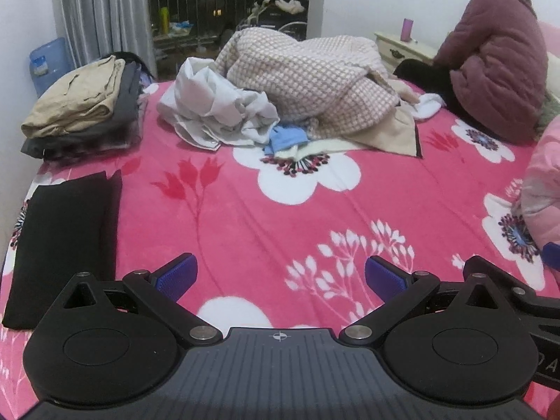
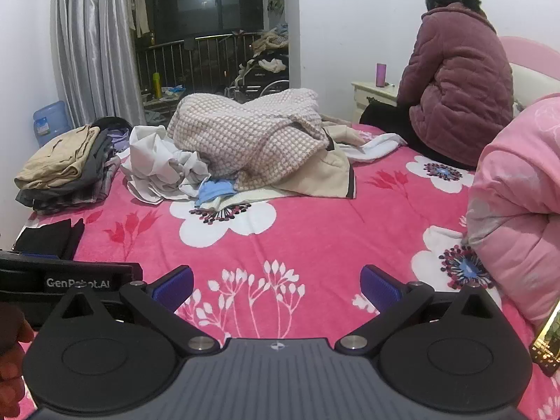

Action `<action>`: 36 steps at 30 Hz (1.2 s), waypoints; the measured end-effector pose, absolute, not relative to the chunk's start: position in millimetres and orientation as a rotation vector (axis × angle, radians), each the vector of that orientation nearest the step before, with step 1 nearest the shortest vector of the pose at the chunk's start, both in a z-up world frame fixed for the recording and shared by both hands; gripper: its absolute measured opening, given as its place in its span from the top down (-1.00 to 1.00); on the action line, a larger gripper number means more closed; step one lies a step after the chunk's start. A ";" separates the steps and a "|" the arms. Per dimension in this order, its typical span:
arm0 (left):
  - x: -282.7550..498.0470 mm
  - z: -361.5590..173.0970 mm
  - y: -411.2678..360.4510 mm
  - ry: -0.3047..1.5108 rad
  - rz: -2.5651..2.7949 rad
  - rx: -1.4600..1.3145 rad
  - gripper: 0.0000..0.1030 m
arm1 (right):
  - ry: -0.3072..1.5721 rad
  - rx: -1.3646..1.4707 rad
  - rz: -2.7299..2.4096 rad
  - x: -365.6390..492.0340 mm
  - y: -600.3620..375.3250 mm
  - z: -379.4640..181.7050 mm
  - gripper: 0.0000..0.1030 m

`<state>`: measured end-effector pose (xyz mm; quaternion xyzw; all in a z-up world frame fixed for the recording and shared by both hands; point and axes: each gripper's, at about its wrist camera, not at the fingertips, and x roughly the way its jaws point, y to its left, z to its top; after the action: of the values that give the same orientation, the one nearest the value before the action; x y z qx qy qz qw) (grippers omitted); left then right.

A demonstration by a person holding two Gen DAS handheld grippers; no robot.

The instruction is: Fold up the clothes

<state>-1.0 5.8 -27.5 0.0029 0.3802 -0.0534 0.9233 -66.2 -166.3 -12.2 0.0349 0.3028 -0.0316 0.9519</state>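
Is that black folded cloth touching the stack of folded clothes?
Apart. The left wrist view shows pink bedspread between the black folded cloth and the stack of folded clothes.

The bed, in its pink flowered blanket, is carrying a folded black garment at nine o'clock, a folded stack at ten, a heap of unfolded clothes at twelve, a seated person at two, and a pink quilt at three.
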 end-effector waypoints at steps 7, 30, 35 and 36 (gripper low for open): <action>2.2 -25.7 13.3 0.786 -0.041 -0.044 -1.00 | 0.619 0.058 -0.065 -66.6 -163.1 -14.5 -1.00; -0.5 -20.0 18.4 0.741 -0.001 0.009 -1.00 | 0.646 0.057 -0.081 -64.9 -163.9 -20.3 -1.00; -0.1 -19.6 20.0 0.735 0.017 0.011 -1.00 | 0.652 0.054 -0.080 -64.2 -162.8 -21.1 -1.00; 0.1 -19.7 20.5 0.735 0.023 0.010 -1.00 | 0.652 0.053 -0.080 -64.2 -162.7 -21.0 -1.00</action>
<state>0.1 20.5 -19.7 0.0049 0.3594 0.0111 0.9331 -64.2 -162.7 -21.0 0.0263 0.3202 -0.0391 0.9462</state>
